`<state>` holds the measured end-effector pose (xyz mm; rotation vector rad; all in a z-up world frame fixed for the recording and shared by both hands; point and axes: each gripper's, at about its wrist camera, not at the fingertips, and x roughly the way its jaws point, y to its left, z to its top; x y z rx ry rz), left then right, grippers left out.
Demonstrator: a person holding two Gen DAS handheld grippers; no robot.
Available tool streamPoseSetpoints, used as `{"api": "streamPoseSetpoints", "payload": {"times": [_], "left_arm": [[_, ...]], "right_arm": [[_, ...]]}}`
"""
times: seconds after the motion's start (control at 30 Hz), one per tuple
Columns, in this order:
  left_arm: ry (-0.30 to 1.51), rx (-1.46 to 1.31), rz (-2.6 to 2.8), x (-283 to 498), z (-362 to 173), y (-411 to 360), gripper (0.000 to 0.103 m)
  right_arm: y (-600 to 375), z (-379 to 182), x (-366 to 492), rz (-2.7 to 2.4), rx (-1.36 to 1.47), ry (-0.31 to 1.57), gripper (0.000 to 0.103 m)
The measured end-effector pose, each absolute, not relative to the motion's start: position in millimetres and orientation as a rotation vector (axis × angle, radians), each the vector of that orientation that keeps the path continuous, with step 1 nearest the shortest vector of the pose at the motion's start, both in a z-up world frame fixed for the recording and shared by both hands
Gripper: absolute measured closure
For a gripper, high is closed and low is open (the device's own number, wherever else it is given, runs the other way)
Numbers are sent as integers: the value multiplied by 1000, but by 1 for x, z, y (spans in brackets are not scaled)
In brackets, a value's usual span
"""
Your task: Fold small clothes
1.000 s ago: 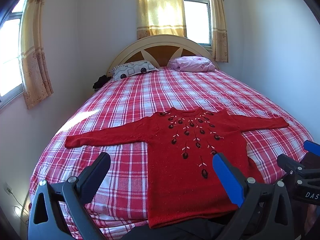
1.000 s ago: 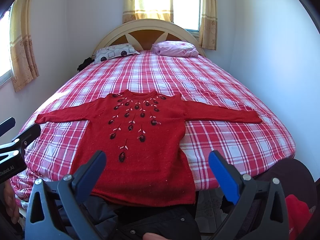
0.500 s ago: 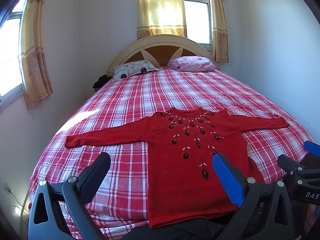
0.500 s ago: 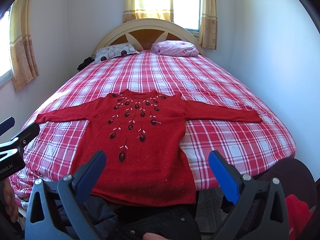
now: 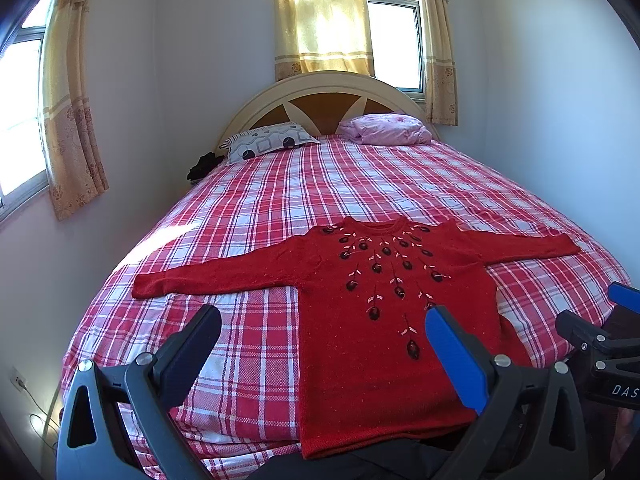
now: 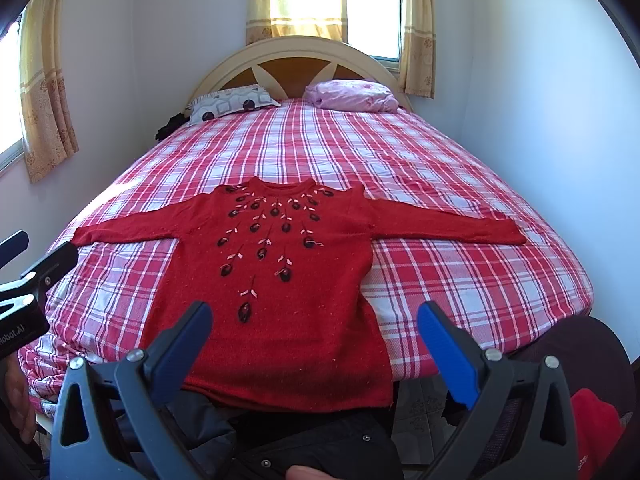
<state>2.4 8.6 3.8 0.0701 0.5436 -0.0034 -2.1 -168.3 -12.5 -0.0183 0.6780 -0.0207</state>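
A red knitted sweater (image 5: 372, 380) with dark embroidered flowers lies flat, front up, near the foot of the bed, both sleeves spread sideways; it also shows in the right wrist view (image 6: 280, 320). Its hem hangs at the bed's near edge. My left gripper (image 5: 320, 344) is open and empty, held above the hem and the left side of the sweater. My right gripper (image 6: 316, 336) is open and empty, held above the hem. Neither touches the sweater.
The bed has a red and white plaid sheet (image 5: 320, 184). A patterned pillow (image 5: 268, 144) and a pink pillow (image 5: 384, 130) lie by the headboard. Walls stand close on both sides of the bed. A dark garment (image 6: 320, 440) lies below the foot edge.
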Motion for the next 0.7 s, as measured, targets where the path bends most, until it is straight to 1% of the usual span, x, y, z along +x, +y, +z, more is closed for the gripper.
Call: {"api": "streamPoseSetpoints", "payload": {"times": [0.63, 0.7], "left_arm": [[541, 67, 1, 5, 4, 10, 1], [540, 65, 3, 5, 4, 10, 1]], "right_arm": [[-169, -9, -2, -19, -17, 680, 0], [-167, -16, 0, -17, -18, 681, 0]]}}
